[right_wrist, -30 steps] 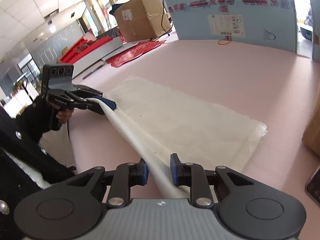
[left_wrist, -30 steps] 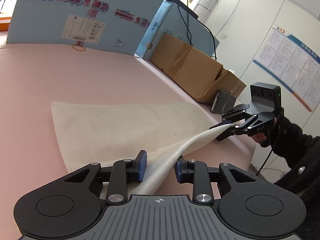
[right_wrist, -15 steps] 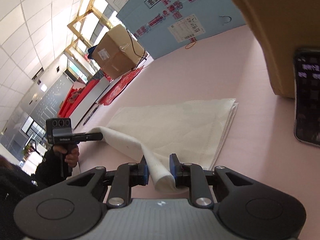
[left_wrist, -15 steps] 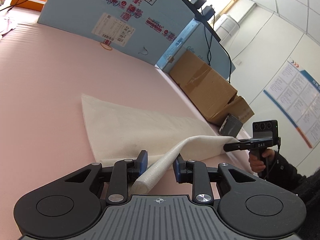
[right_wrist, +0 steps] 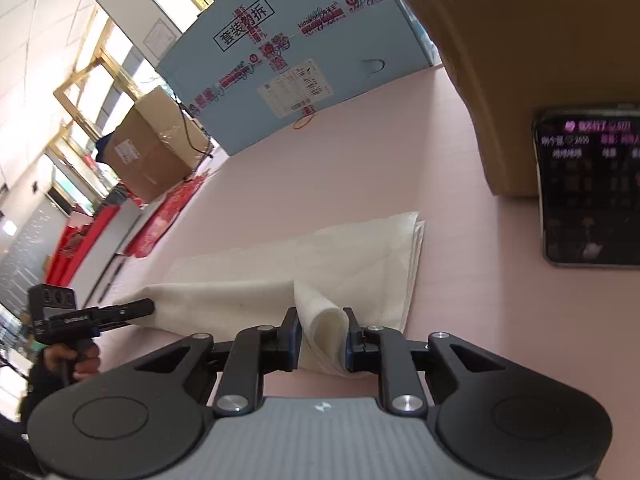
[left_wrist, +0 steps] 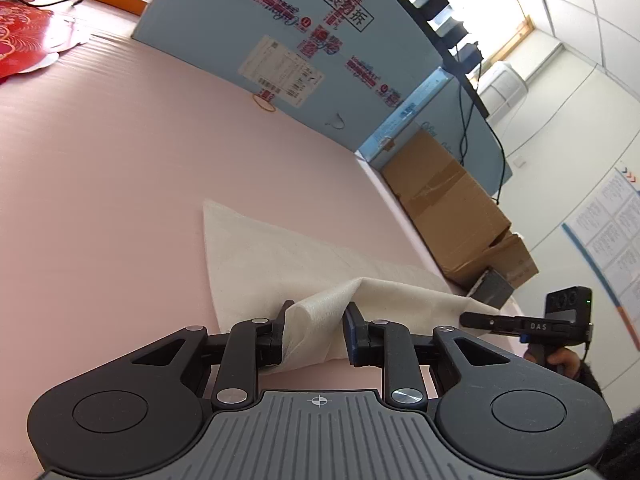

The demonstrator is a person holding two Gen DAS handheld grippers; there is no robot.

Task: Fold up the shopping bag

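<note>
Both sets of tongs have carried the near edge of the white shopping bag (left_wrist: 280, 264) over toward 12 o'clock, so it lies doubled on the pink table (left_wrist: 100, 200). A second ago that edge hung taut between them; now left tongs (left_wrist: 316, 332) and right tongs (right_wrist: 320, 334) gape, fabric slack between, barely held.

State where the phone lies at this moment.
In the right wrist view, the phone lies screen-up at the right edge on the pink table, against the brown cardboard box.
</note>
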